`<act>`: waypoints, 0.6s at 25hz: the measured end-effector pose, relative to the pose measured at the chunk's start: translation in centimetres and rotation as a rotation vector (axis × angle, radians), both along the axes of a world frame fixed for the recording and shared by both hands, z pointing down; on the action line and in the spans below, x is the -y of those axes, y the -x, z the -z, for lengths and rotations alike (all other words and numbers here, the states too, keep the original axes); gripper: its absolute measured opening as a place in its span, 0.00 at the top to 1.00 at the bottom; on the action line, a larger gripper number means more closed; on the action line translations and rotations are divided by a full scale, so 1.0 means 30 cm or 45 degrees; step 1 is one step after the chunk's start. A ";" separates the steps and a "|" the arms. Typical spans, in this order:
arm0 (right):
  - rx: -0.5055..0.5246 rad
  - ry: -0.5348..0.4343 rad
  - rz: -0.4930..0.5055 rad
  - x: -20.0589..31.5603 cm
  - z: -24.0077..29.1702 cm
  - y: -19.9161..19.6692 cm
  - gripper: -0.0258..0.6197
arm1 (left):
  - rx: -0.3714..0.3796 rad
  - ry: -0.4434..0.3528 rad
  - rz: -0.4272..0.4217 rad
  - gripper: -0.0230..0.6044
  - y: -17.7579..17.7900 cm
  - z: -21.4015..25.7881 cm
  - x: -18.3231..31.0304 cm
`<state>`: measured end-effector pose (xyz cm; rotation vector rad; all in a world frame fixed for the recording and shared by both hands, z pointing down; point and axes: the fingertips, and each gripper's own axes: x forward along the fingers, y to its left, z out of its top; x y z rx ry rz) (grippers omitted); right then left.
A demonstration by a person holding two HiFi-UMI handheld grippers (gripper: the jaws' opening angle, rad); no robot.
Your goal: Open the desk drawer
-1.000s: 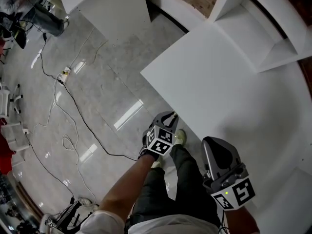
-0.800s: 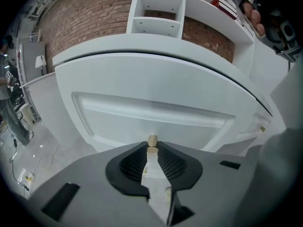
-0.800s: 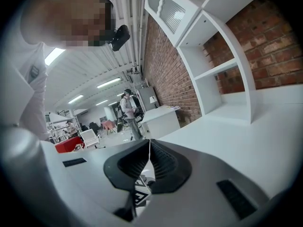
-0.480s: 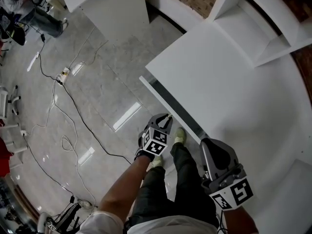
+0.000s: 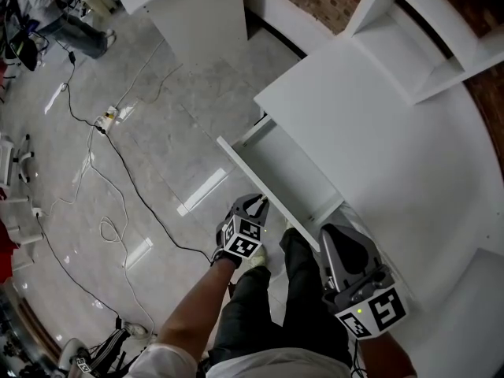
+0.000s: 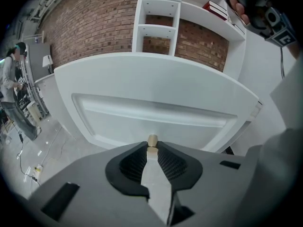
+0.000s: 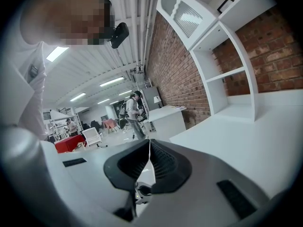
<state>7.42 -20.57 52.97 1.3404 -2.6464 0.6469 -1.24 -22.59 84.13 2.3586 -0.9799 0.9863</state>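
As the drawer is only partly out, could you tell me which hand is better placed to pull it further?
Left: the left tongs are shut on the drawer knob, while the right tongs are shut, empty and clear of that knob.

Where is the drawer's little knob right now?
In the left gripper view, the brass knob sits at centre, pinched in the tips of the left gripper, on the front of the white drawer below the desk top.
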 end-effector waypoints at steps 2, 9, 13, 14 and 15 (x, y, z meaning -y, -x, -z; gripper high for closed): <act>-0.005 -0.003 0.007 -0.024 0.003 0.023 0.93 | 0.000 0.003 0.008 0.84 0.030 -0.005 -0.028; -0.017 -0.025 0.014 -0.106 0.036 0.098 0.93 | 0.007 0.004 0.020 0.84 0.144 -0.010 -0.128; -0.021 -0.035 0.012 -0.149 0.051 0.129 0.93 | 0.010 0.004 0.014 0.84 0.192 -0.008 -0.174; -0.023 -0.035 0.011 -0.159 0.054 0.136 0.93 | 0.011 0.003 0.014 0.84 0.203 -0.008 -0.183; -0.024 -0.034 0.010 -0.169 0.056 0.143 0.93 | 0.012 0.003 0.014 0.84 0.213 -0.008 -0.191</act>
